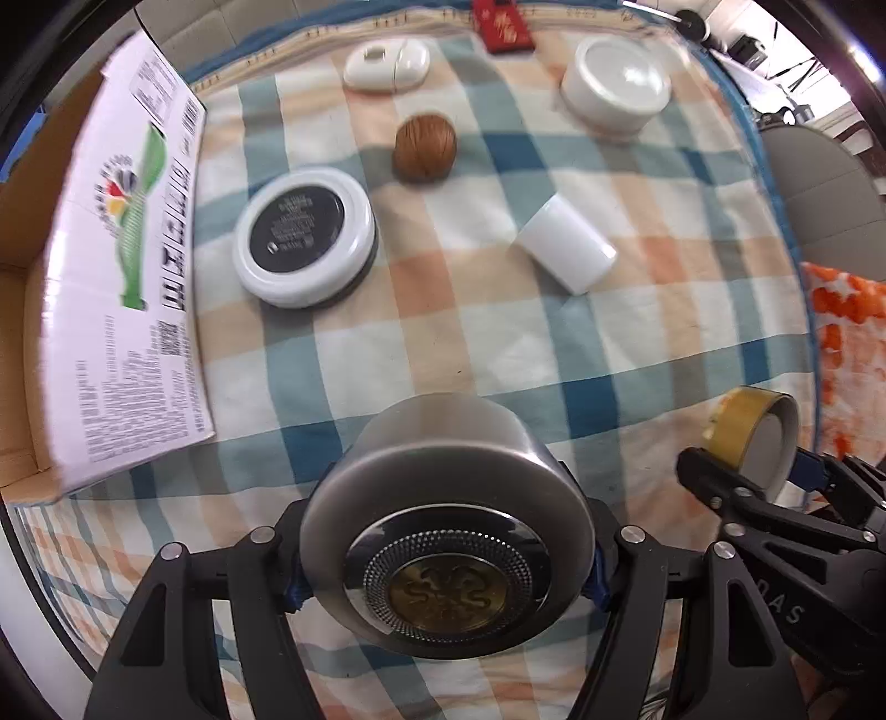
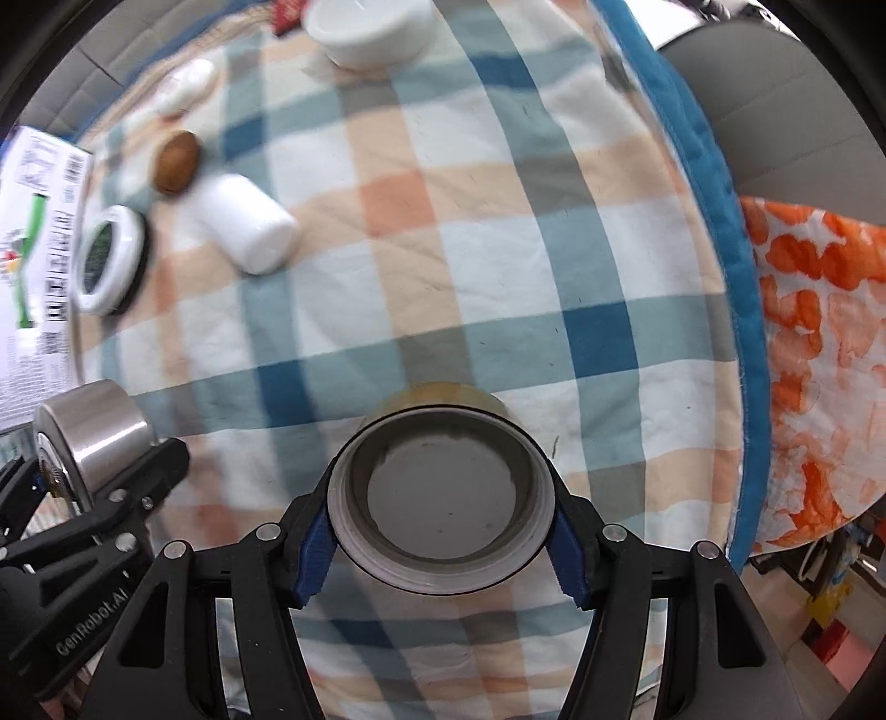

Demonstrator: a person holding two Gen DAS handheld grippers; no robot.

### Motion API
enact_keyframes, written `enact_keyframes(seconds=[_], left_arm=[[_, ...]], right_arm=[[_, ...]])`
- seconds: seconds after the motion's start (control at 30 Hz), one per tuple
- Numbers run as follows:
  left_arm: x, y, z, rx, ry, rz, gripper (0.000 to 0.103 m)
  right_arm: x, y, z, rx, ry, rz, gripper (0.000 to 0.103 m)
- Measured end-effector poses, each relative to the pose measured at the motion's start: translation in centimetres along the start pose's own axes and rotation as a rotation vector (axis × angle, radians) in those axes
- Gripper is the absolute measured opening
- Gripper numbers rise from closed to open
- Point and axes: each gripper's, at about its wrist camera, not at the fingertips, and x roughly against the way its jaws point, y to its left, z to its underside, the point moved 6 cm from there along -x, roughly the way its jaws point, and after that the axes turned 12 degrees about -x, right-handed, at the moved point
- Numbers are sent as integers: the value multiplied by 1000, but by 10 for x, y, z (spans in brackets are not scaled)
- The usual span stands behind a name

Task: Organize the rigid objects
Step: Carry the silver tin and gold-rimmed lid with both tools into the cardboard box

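My left gripper (image 1: 446,576) is shut on a round silver tin (image 1: 443,498) with a gold emblem, held above the checked cloth. My right gripper (image 2: 443,540) is shut on a roll of clear yellowish tape (image 2: 440,493); the tape also shows in the left wrist view (image 1: 753,437). The tin also shows at the left of the right wrist view (image 2: 91,429). On the cloth lie a black-and-white round jar (image 1: 304,238), a walnut (image 1: 425,147), a white cylinder on its side (image 1: 565,243), a white round container (image 1: 617,83) and a white mouse (image 1: 387,63).
A cardboard box with a printed white flap (image 1: 122,277) stands at the left edge of the cloth. A red packet (image 1: 501,25) lies at the far edge. An orange-and-white fabric (image 2: 814,332) and a grey chair (image 2: 786,99) are to the right, past the blue cloth border.
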Motion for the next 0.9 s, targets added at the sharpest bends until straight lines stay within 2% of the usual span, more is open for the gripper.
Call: enact_keyframes(seconds=[0.3,0.53,0.77,0.9], left_arm=[[92,39,3,19,-155,-14,69],[151,107,6,63,-240,-23,69],[165,200,14,110,-240,-40,69],[158,254,12,149,-215,-18,69]], right_arm=[[92,44,8,74,-120,-80,66],[144,125,15,123,-185,-150,66],[147,234,12,186,-198,-195,66],[134,287,8,217,-190,-191,66]])
